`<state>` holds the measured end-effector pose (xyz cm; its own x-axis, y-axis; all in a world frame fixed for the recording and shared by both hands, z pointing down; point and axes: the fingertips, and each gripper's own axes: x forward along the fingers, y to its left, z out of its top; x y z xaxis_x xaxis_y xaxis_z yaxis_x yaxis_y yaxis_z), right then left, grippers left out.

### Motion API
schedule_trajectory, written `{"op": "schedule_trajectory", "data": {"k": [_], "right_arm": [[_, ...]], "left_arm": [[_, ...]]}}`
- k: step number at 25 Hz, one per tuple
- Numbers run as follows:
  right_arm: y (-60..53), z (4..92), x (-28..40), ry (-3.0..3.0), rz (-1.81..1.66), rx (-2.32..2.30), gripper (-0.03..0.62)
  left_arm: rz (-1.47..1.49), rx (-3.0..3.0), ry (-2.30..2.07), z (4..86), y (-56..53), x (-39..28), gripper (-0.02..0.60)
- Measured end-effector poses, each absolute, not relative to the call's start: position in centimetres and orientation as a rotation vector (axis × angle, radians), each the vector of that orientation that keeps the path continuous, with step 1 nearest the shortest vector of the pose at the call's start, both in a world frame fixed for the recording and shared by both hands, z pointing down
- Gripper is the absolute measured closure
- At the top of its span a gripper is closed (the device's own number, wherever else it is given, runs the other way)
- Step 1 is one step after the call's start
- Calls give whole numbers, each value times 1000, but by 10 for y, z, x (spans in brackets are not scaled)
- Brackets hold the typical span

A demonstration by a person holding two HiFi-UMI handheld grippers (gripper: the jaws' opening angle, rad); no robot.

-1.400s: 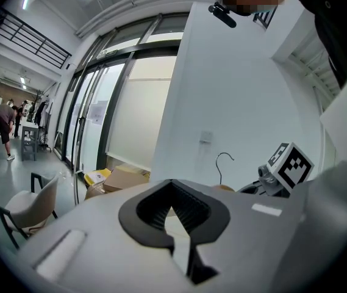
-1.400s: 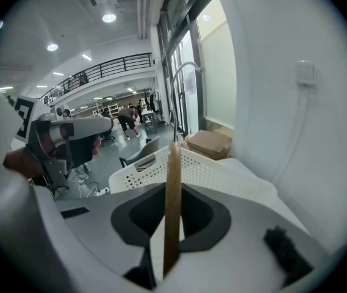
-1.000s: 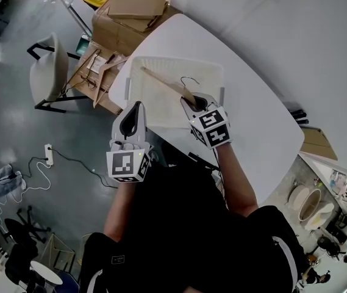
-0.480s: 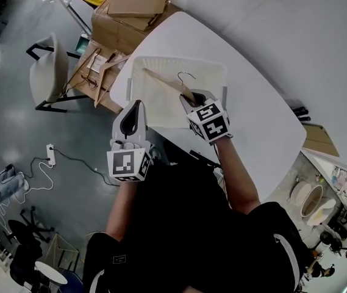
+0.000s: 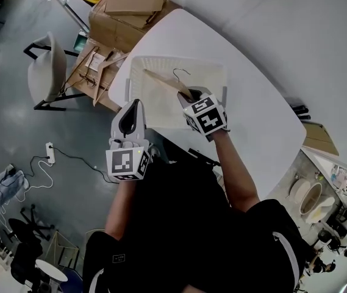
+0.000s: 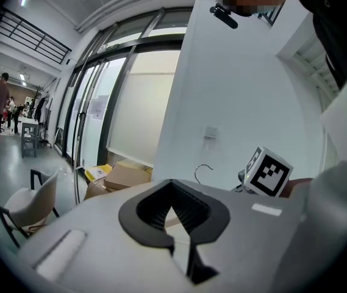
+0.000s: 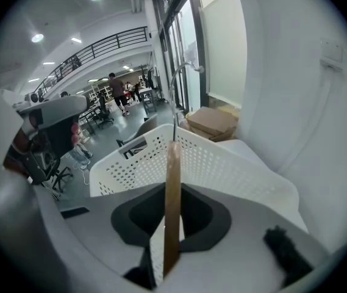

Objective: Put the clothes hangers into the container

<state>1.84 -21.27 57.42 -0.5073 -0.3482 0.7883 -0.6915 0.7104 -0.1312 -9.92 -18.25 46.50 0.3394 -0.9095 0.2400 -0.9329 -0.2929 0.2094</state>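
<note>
White perforated basket (image 5: 179, 58) on white table (image 5: 258, 108). Hanger (image 5: 161, 80) is brown wood with a dark hook (image 5: 182, 72). Left gripper (image 5: 136, 102) and right gripper (image 5: 189, 96) are pale grey with black pads, their cubes in black-and-white squares. Brown boxes (image 5: 130, 8) at 11 o'clock, beige chair (image 5: 42, 72) at 10 o'clock, grey floor (image 5: 14, 139), black clothes (image 5: 179, 224) at 6 o'clock.

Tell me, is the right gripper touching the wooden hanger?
Touching. In the right gripper view, the right gripper clamps the wooden hanger between its jaws.

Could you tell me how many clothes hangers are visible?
3: one hanger held by the right gripper over the basket; a second and third on the cardboard box beside the table. Others may be hidden.
</note>
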Motion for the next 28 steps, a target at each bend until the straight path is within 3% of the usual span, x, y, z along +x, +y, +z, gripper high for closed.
{"op": "schedule_trajectory", "data": {"k": [28], "right_arm": [[-225, 606, 9, -2075, 608, 708, 534]], "left_arm": [[163, 2273, -1642, 479, -186, -98, 575]]}}
